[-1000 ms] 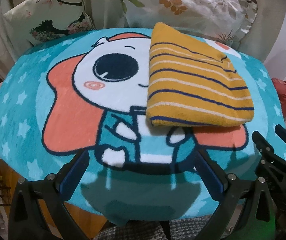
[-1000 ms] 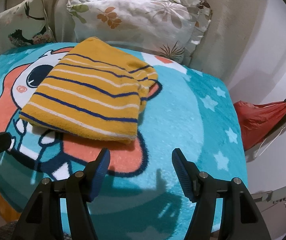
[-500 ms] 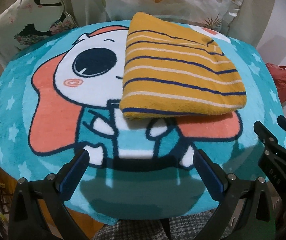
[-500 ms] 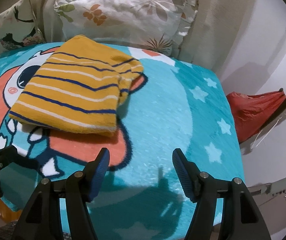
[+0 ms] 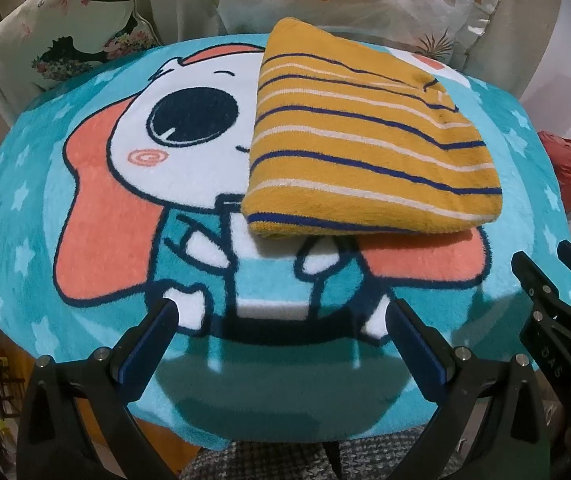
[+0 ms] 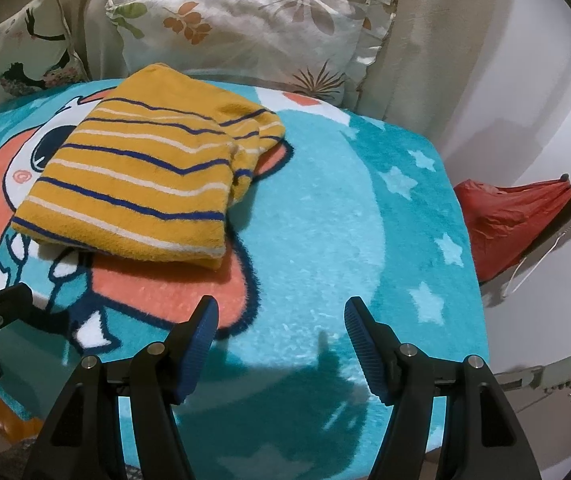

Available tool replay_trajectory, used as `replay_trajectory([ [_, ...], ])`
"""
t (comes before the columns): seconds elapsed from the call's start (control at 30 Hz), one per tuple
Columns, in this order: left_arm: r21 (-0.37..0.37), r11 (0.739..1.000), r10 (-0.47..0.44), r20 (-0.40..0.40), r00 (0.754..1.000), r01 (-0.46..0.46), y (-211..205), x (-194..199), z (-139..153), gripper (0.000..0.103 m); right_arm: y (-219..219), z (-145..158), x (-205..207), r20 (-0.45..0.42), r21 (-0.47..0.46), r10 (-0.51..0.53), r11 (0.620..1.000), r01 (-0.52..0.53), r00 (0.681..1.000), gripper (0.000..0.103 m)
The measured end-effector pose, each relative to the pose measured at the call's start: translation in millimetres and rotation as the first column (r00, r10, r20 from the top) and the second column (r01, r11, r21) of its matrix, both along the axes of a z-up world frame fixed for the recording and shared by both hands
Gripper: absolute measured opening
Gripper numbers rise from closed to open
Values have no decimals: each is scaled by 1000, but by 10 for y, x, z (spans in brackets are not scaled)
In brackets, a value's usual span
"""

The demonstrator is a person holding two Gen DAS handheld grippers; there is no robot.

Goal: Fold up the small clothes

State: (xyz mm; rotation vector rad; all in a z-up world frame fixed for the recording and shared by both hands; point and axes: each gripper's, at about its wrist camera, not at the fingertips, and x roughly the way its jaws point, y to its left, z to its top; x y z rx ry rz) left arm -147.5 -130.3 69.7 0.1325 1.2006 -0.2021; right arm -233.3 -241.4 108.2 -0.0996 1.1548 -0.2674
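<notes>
Not much is changing here: the yellow striped garment (image 5: pixel 369 148) is lying folded into a thick rectangle on the teal cartoon blanket (image 5: pixel 25 216), toward the far side near the floral pillow (image 6: pixel 245 28), and nobody is touching it. Both grippers are hanging back over the near edge w/ nothing between them: the left gripper (image 5: pixel 281 328) is showing its jaws spread wide, the right gripper (image 6: pixel 281 332) likewise spread, tho a bit narrower. Compared w/ a sec ago, the views are only drifting slightly, so the garment is sitting a touch differently in frame, but its shape and spot on the blanket are looking the same, and the jaws are keeping approx the same gap. To me that is reading as the fold being basically done, w/ one sleeve end (image 6: pixel 261 128) poking out at the right side, maybe wanting a tuck.
</notes>
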Motion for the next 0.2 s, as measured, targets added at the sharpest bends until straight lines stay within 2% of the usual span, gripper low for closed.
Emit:
replay_trajectory([
  [0.2,-4,1000,3,-4,1000,-3,-9,15,-26,103,-33,-30,6,0,17,-5,1000,5,1000,70],
])
